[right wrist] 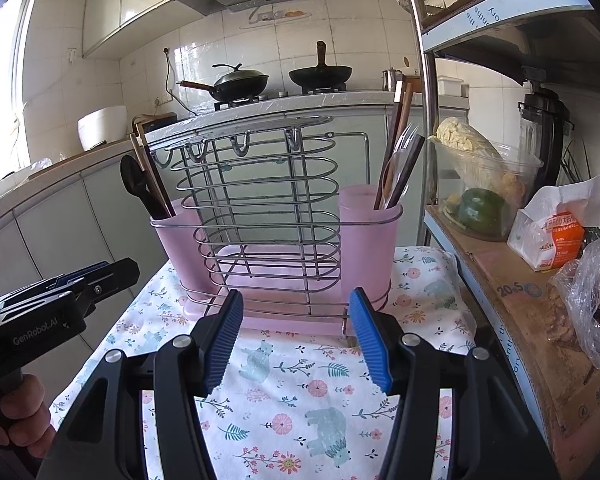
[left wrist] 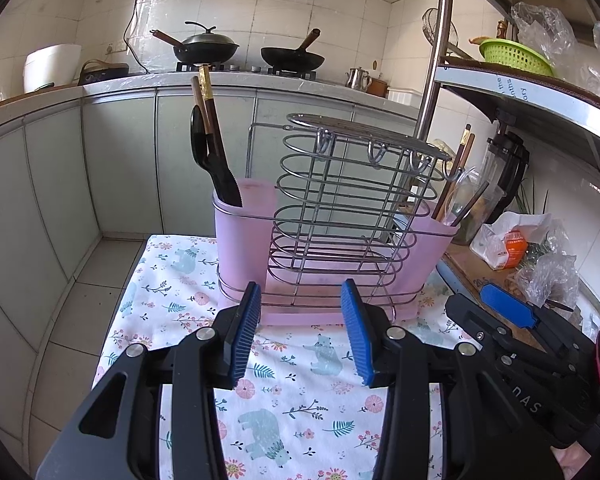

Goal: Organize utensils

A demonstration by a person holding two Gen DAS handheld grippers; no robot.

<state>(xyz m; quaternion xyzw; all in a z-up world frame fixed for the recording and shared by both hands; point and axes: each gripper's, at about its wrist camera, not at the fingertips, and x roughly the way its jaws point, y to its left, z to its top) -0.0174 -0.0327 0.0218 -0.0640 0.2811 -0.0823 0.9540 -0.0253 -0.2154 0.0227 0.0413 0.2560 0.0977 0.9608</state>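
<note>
A wire rack [left wrist: 340,200] with two pink cups stands on a floral tablecloth [left wrist: 292,400]. The left cup [left wrist: 240,232] holds a black spoon [left wrist: 208,156] and chopsticks [left wrist: 206,104]. The right cup [left wrist: 432,248] holds chopsticks and a clear spoon [left wrist: 456,188]. My left gripper [left wrist: 300,328] is open and empty, just in front of the rack's base. In the right wrist view my right gripper [right wrist: 296,336] is open and empty before the rack [right wrist: 260,208], with the left cup [right wrist: 176,240] and right cup [right wrist: 366,240] on either side. The right gripper also shows in the left wrist view [left wrist: 508,312].
A metal shelf unit [right wrist: 512,280] stands at the right with a vegetable bowl [right wrist: 480,192], bags and a blender. A steel post [right wrist: 424,100] rises beside the right cup. The kitchen counter with two woks [left wrist: 208,46] lies beyond. The table's left edge drops to tiled floor [left wrist: 80,300].
</note>
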